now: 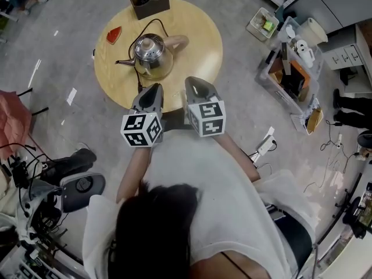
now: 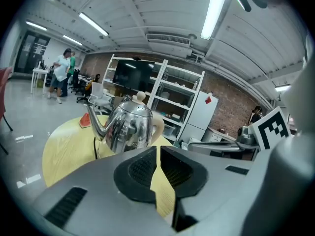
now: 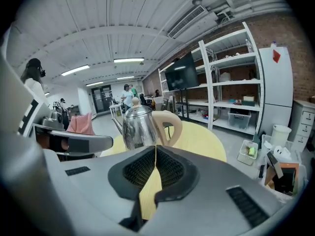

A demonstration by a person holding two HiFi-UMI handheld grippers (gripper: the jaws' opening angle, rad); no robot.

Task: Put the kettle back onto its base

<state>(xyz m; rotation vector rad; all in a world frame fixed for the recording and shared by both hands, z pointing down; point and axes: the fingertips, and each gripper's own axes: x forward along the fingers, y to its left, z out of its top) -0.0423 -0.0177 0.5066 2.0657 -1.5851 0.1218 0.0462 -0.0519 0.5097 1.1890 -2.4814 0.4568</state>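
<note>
Both the left gripper (image 2: 156, 154) and right gripper (image 3: 155, 151) are closed and empty. The kettle (image 1: 152, 54) ahead of their jaws seems seated on its base. Back away straight, clear of the cord (image 2: 95, 149).

I am holding my left gripper (image 1: 154, 88) and right gripper (image 1: 197, 82) side by side and close to each other, both pointing forward and tilting slightly downward. The jaws of each are resting together, gripping nothing. My forearms (image 1: 132, 166) are reaching forward from my body.
</note>
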